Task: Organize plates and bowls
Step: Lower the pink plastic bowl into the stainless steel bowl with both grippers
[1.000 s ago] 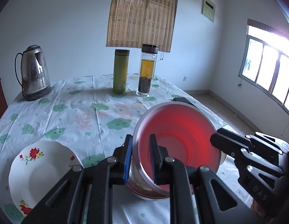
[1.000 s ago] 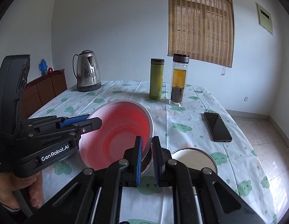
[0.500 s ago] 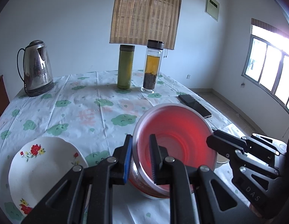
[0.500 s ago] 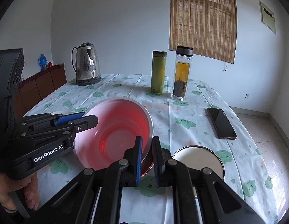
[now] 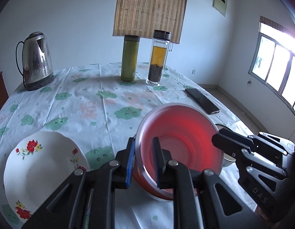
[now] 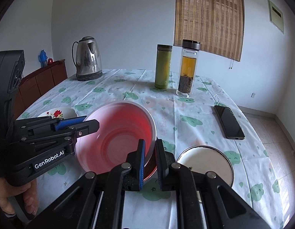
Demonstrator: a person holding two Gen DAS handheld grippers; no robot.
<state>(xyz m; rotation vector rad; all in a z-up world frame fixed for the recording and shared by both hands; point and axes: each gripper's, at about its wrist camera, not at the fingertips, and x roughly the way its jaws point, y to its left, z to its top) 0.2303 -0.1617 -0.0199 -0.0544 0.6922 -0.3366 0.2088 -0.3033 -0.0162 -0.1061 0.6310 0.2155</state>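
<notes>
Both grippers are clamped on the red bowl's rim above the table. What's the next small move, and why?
Probably lower it straight down a little, keeping it level. The left gripper and right gripper each pinch opposite sides of the red plastic bowl with the pale rim; it seems to sit low over the green-patterned tablecloth, between the white flowered plate and the white metal-rimmed dish.

Red bowl [image 6: 118, 135] lower, nearer the tablecloth [image 6: 195, 114], white bowl [image 6: 206, 162] more fully in view

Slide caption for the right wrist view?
Both tongs grip the red bowl by its rim, beside a white dish.
</notes>
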